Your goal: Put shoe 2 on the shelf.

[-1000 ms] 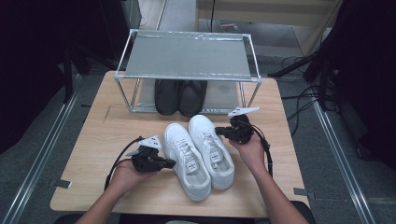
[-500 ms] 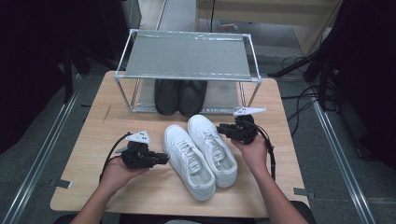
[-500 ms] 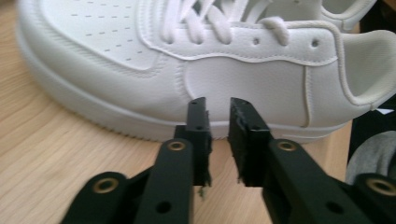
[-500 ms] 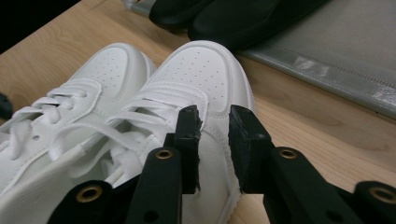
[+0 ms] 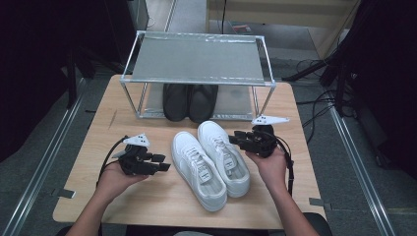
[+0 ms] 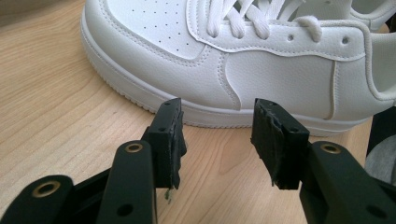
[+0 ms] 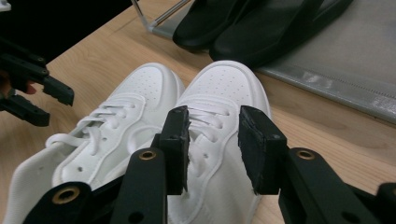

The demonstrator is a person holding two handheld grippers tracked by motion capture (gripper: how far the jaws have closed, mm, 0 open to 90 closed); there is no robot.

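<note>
Working from the biggest thing down, we have the wooden table (image 5: 147,93) with a metal shoe rack (image 5: 196,59) at its far edge; the rack's top shelf is bare, and a pair of black shoes (image 5: 191,101) stands on its lower shelf. Just in front of the rack, out on the tabletop, lies the pair of white sneakers (image 5: 211,162), side by side and touching, toes toward the rack, heels toward us. We judge the job to be stowing shoes on the rack: the black pair looks done, while the white pair is still to be lifted and placed, so we put it at roughly the halfway mark.

Our left gripper (image 5: 158,162) sits just beside the outer flank of the left sneaker (image 6: 243,65); its jaws have just been opening and stand well apart with nothing between them, only bare wood and the sole edge beyond. Our right gripper (image 5: 238,139) hovers near the right sneaker (image 7: 224,107), by its lacing; its jaws too have just been opening, and we see no pad (image 7: 180,140) pressing on the shoe, so it holds nothing
</note>
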